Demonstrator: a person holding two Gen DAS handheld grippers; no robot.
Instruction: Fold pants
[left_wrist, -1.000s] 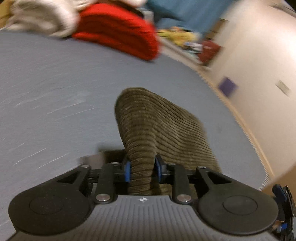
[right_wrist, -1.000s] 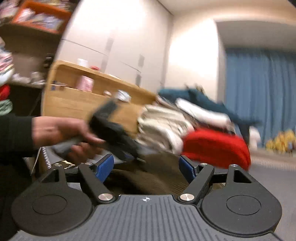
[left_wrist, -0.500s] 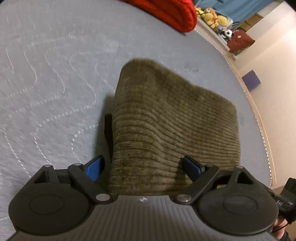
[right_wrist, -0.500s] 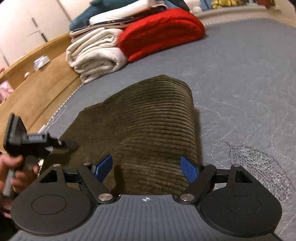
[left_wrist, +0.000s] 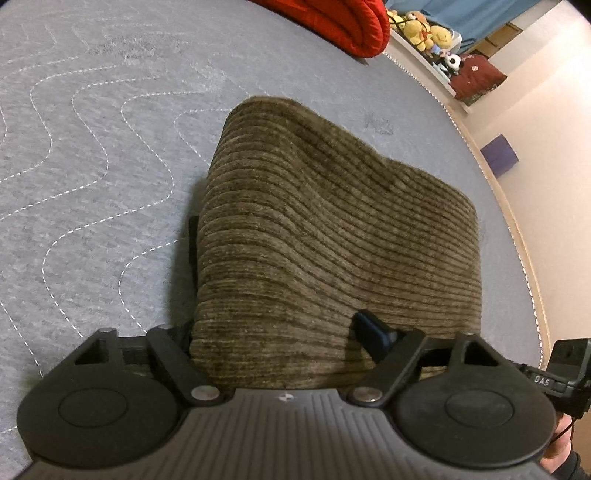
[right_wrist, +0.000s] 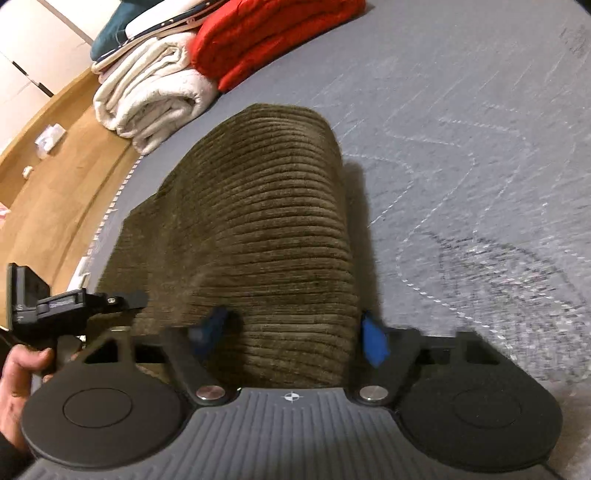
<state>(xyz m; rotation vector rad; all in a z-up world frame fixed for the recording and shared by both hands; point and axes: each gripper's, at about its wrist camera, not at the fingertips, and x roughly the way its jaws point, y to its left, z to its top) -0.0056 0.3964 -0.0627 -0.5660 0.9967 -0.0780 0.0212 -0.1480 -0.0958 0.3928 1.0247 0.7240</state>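
Your two hand-held grippers, left (left_wrist: 280, 332) and right (right_wrist: 291, 332), both gape apart over one folded pair of pants (left_wrist: 332, 229) on the bed (left_wrist: 92, 166).

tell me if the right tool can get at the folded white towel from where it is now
Probably not directly: the right tool sits open at the near edge of the corduroy pants, and the white towel lies beyond them, so it would have to lift over.

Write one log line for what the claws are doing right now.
left claw: open | right claw: open | pants: folded on bed | towel: behind
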